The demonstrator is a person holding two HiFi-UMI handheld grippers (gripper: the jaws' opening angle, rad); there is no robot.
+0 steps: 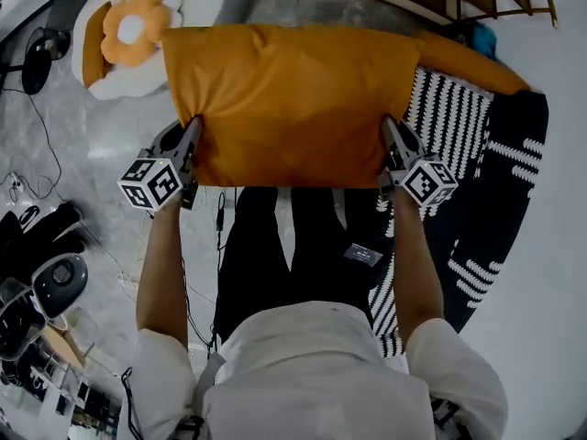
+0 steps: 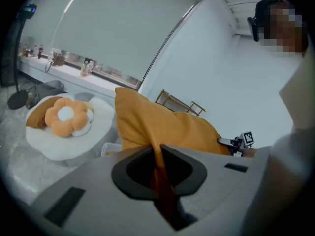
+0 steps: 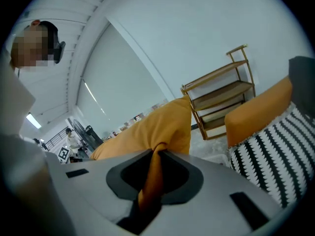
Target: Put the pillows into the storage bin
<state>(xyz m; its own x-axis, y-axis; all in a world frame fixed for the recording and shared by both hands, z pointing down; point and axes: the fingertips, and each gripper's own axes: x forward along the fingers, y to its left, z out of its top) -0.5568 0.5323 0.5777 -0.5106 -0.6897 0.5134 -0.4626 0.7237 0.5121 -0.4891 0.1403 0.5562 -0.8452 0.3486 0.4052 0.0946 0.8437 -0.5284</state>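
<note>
Between the two grippers, the orange pillow [image 1: 293, 99] is held out flat in front of the person. The left gripper [image 1: 193, 131] is clamped on its near left corner and the right gripper [image 1: 391, 131] on its near right corner, both sets of jaws pinched tight on fabric. A black-and-white striped pillow [image 1: 454, 122] lies just right of it.

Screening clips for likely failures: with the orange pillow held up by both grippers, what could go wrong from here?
1. The left gripper and right gripper each pinch only a thin fold of the orange pillow, so a fold could slip out.
2. The pillow hides whatever lies under it in the head view, so the drop may miss.
</note>
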